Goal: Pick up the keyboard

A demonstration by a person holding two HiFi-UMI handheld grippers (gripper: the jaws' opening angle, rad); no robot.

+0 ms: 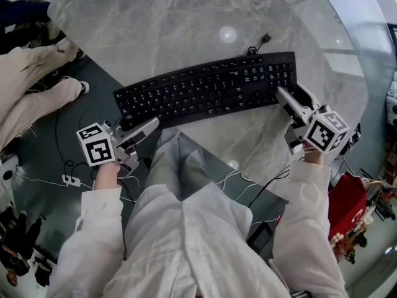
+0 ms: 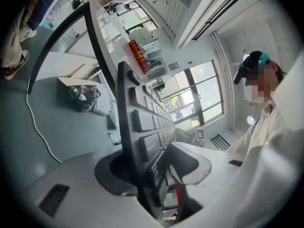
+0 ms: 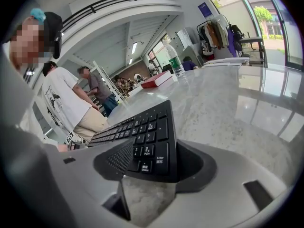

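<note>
Head view: a flat black plastic keyboard (image 1: pixel 208 92) spans the near rim of the round, grey-veined marble worktop (image 1: pixel 186 23). The left gripper (image 1: pixel 152 124) and right gripper (image 1: pixel 280 94) are at its ends. Left gripper view: dark fingers (image 2: pixel 190 163) clamp its edge. Right gripper view: textured fingers (image 3: pixel 118 158) clamp its keypad corner.
</note>
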